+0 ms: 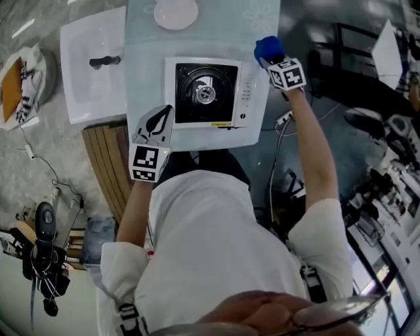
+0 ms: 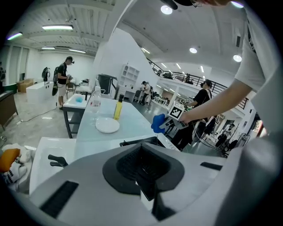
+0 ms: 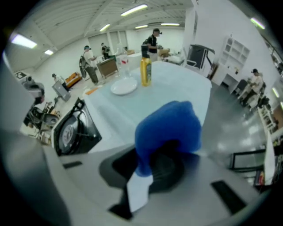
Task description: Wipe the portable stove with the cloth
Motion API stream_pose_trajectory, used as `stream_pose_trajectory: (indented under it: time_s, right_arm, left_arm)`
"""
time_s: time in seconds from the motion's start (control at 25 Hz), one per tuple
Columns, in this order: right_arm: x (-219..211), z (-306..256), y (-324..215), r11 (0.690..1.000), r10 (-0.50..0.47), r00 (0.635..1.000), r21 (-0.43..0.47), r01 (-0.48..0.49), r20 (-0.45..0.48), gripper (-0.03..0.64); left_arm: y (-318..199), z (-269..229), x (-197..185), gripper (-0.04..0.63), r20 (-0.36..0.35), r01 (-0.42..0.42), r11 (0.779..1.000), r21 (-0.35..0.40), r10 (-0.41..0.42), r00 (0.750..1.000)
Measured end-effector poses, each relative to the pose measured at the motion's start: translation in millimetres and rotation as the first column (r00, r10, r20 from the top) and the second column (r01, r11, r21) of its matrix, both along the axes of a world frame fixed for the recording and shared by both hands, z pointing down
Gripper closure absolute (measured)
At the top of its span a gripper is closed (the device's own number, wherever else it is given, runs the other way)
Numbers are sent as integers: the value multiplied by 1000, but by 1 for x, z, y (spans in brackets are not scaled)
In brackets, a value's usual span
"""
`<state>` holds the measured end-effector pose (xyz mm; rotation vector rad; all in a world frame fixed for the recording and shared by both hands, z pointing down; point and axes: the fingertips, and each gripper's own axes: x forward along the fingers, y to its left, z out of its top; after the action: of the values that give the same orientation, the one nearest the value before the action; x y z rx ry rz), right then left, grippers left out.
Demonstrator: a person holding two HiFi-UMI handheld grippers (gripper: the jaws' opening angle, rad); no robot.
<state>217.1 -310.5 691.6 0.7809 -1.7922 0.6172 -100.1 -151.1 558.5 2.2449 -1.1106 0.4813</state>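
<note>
The portable stove (image 1: pixel 210 92) is white with a black burner top and sits on the pale table (image 1: pixel 144 72). My right gripper (image 1: pixel 274 58) hovers just off the stove's far right corner, shut on a bunched blue cloth (image 1: pixel 268 47). In the right gripper view the cloth (image 3: pixel 170 126) bulges over the jaws, and the stove (image 3: pixel 73 130) lies to the left. My left gripper (image 1: pixel 161 118) sits at the stove's left front corner, jaws together with nothing in them. From the left gripper view I see the stove's edge (image 2: pixel 137 142) and the blue cloth (image 2: pixel 158 123) beyond.
A white plate (image 1: pixel 176 13) lies at the table's far end, with a yellow bottle (image 2: pixel 117 108) near it. A white unit with a black handle (image 1: pixel 95 62) adjoins on the left. Wooden slats (image 1: pixel 108 164) stand near my left side. Cables trail on the floor at right.
</note>
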Motion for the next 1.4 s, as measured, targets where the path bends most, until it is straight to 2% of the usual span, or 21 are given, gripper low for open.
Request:
stream_pose_trajectory:
  time_s: [0.16, 0.32, 0.48, 0.6, 0.88, 1.04, 1.24, 1.4]
  right_arm:
    - [-6, 24, 1, 990, 10, 1000, -138, -10, 3, 551]
    - [-13, 46, 10, 963, 3, 1000, -270, -8, -18, 551]
    - [-27, 52, 12, 914, 105, 994, -396, -87, 26, 551]
    - [-43, 53, 15, 878, 131, 991, -468, -101, 32, 551]
    - [-80, 53, 18, 802, 170, 985, -587, -112, 43, 551]
    - [-94, 54, 18, 786, 150, 988, -610, -106, 22, 551]
    - [-111, 59, 19, 750, 191, 982, -644, -148, -4, 551]
    - [-134, 55, 17, 727, 204, 979, -672, -139, 18, 551]
  left_arm:
    - [-4, 9, -8, 565, -9, 16, 1000, -20, -16, 1000]
    - [-6, 19, -18, 565, -11, 35, 999, -39, -35, 999]
    - [-6, 25, -27, 565, -17, 57, 997, -51, -58, 998]
    - [-4, 29, -34, 565, -20, 75, 995, -60, -76, 997]
    - [-1, 34, -49, 565, -26, 105, 993, -60, -107, 994]
    - [2, 34, -58, 565, -26, 126, 990, -61, -128, 991]
    - [6, 37, -67, 565, -29, 151, 986, -65, -153, 988]
    - [8, 35, -74, 565, -33, 167, 984, -63, -169, 985]
